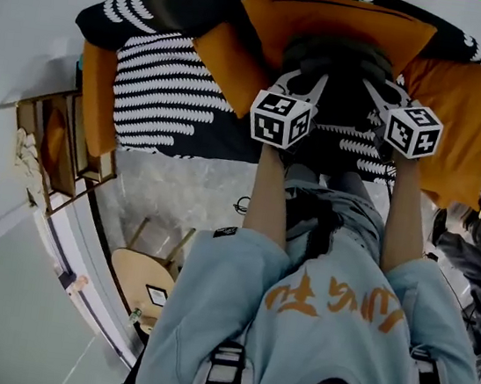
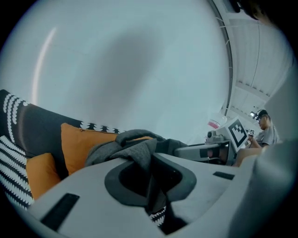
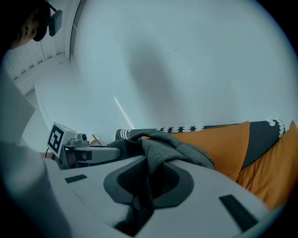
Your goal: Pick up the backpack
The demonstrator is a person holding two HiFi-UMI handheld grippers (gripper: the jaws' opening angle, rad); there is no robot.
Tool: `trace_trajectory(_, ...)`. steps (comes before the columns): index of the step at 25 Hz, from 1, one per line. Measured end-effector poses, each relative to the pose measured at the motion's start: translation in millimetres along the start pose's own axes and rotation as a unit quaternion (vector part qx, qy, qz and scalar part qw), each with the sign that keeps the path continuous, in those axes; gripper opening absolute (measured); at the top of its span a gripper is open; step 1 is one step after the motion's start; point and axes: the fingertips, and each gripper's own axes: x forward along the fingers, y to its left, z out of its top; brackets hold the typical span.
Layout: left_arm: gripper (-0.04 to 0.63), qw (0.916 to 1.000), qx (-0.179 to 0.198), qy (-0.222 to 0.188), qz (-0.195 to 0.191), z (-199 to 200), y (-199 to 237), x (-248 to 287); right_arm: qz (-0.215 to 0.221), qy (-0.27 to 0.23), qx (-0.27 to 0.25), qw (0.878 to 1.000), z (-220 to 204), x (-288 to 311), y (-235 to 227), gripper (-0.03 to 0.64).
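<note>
The orange lettering across the person's pale blue shirt comes to me upside down and I cannot read it. The other print I see is the black-and-white square code on the left cube and the right cube.

The dark grey backpack sits on the black-and-white patterned sofa, against the big orange back cushion. A smaller orange cushion lies just to its left and another orange cushion to its right. My left gripper is clenched on a bunched fold of the backpack's grey cloth, and my right gripper pinches a second fold beside it. Whether the backpack is clear of the seat, I cannot tell.

A plain pale wall fills the space above the sofa back. A wooden side table stands at the sofa's left end, and a wooden stool stands on the floor near the person's left arm.
</note>
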Motion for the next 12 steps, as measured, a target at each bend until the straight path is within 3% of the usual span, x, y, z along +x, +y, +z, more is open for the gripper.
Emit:
trace_trajectory(5,0.052,1.0,-0.005,-0.004,0.005,13.0,-13.1,-18.4,0.014,-0.003,0.002,1.0,12.8,-20.6,7.4,0.049)
trace_trajectory(12,0.051,0.9991,0.038,-0.018,-0.009,34.2,-38.7,-44.3,0.018,-0.046,-0.044,0.998,28.1,-53.5,27.8,0.048)
